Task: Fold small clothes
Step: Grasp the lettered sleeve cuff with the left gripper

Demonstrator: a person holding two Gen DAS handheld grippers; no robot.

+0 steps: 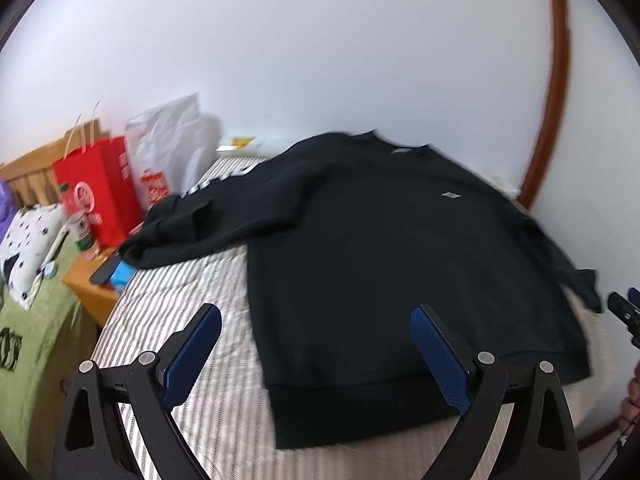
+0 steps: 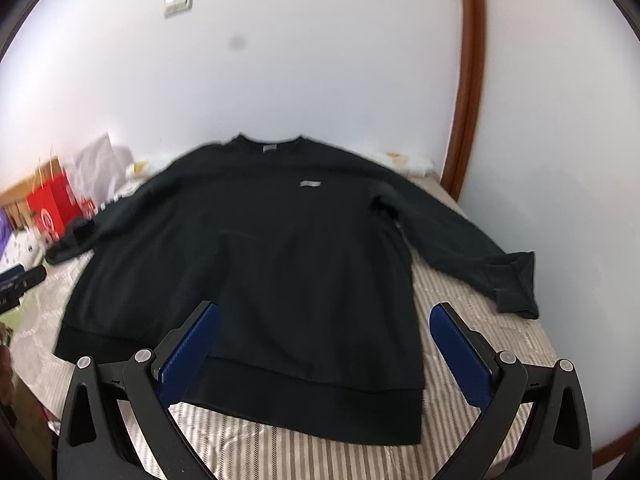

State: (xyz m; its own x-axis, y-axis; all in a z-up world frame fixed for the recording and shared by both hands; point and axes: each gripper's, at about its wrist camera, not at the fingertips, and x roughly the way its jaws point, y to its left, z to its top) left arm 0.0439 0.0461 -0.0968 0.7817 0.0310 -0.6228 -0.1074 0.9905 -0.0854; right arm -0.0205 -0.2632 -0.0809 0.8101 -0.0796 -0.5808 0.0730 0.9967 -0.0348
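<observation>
Hovering both tools over the hem end of the black sweatshirt (image 2: 256, 264), which lies face up and flat on the striped bed (image 2: 480, 344), sleeves splayed outward. I hold the left gripper (image 1: 316, 356) and right gripper (image 2: 324, 356) with jaws spread, gripping nothing. My judgement: garment laid flat so sleeves fold inward first; left sleeve (image 1: 188, 224) is bunched.

A matt black cloth sweatshirt (image 2: 256, 248) on a striped quilted bed cover (image 1: 176, 300), beside a glossy red paper bag (image 1: 100, 188) and textured blue fingers (image 1: 440, 356).
</observation>
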